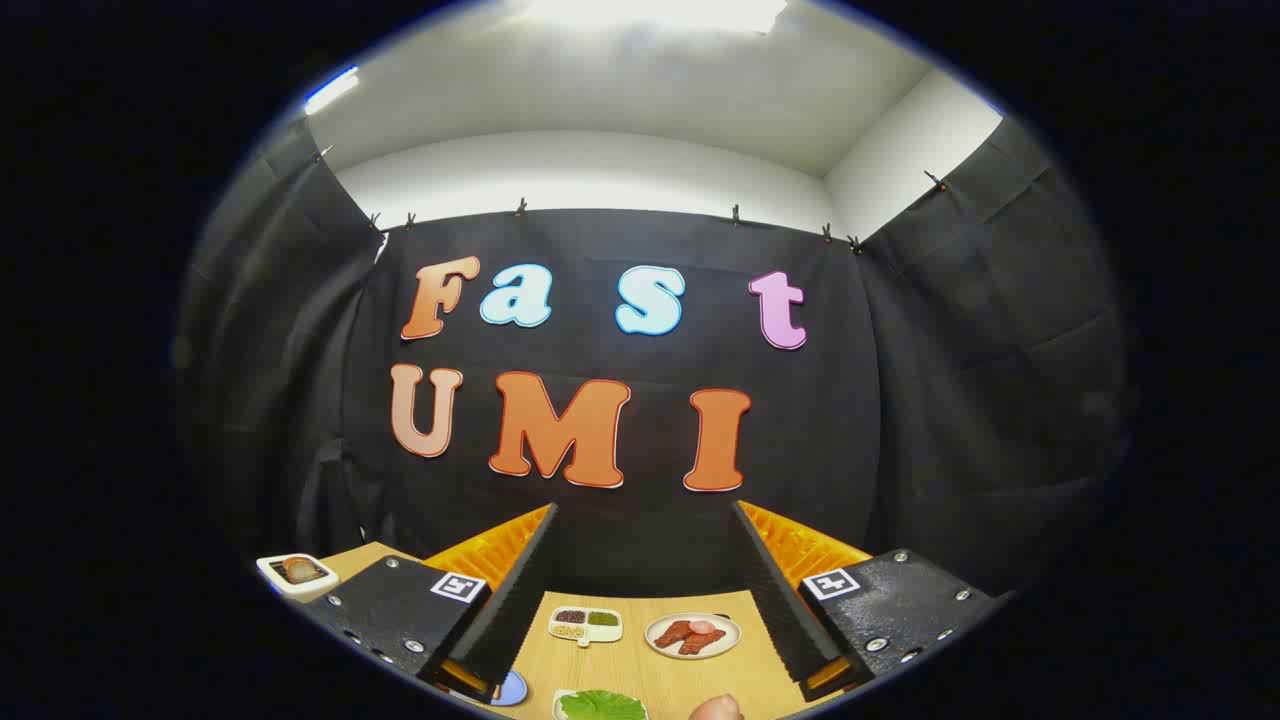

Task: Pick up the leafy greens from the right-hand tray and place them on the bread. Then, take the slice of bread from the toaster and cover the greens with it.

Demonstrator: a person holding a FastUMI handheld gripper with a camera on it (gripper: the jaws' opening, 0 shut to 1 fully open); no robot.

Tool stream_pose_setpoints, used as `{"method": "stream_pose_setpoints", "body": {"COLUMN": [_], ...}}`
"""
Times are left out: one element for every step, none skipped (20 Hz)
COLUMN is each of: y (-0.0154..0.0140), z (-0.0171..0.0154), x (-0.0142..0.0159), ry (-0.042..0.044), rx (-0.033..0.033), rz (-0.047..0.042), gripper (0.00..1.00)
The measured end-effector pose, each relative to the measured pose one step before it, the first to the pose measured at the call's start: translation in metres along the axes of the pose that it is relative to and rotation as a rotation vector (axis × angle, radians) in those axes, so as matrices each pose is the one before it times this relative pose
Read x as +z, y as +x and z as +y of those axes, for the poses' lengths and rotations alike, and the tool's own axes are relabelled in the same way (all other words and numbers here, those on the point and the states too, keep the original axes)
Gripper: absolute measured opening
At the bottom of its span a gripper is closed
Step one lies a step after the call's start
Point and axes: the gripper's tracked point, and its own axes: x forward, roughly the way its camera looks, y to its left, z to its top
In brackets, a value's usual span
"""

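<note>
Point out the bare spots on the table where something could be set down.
The gripper hangs open above the wooden table. Bare wood lies between the fingers, bordered by the divided dish, the meat plate and the leafy greens. Another patch sits beside the small tray. The near edge, around the greens, is crowded.

**Bright overhead glare, heavy fisheye bend**

Lit from above by a ceiling panel, blown out to pure white. Evenly bright on the wooden table, with only soft shadows. Strongly curved toward the rim, with dimming and slight blur there. Sharp at centre; gripper, fingers spread wide, softly focused close up.
</note>
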Motion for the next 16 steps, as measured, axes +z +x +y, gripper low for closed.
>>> {"method": "stream_pose_setpoints", "body": {"y": [-0.00148,-0.00208,-0.00226,-0.00243,-0.00103,-0.00206,-0.00057,-0.00049,-0.00037,-0.00108,-0.00089,-0.00121,-0.00140,0.00119,0.00116,0.00002], "z": [0.00114,-0.00157,-0.00320,-0.00344,-0.00018,-0.00180,-0.00339,-0.00320,-0.00279,0.00013,-0.00120,-0.00285,-0.00115,0.00054,-0.00091,-0.00181], "x": [-0.00053,0.00152,-0.00005,-0.00038,0.00017,0.00150,0.00030,0.00016,-0.00009,0.00018,-0.00125,0.00007,0.00007,0.00070,0.00054,-0.00006], "ry": [-0.00283,-0.00676,-0.00983,-0.00359,0.00217,0.00340,-0.00046,-0.00152,-0.00012,0.00102,-0.00075,-0.00205,-0.00113,-0.00136,-0.00158,-0.00134], "rx": [0.00474,-0.00231,-0.00619,-0.00416,0.00236,-0.00113,-0.00614,-0.00572,-0.00431,0.00093,-0.00047,-0.00338,-0.00009,0.00272,-0.00131,-0.00122], "rz": [-0.00147,-0.00461,-0.00134,-0.00005,0.00085,0.00010,-0.00037,-0.00034,0.00176,0.00163,0.00119,0.00261,0.00051,-0.00269,-0.00125,0.00146], "gripper": [0.99,0.99,0.99,0.99,0.99,0.99,0.99,0.99,0.99,0.99,0.99,0.99,0.99,0.99,0.99,0.99]}}
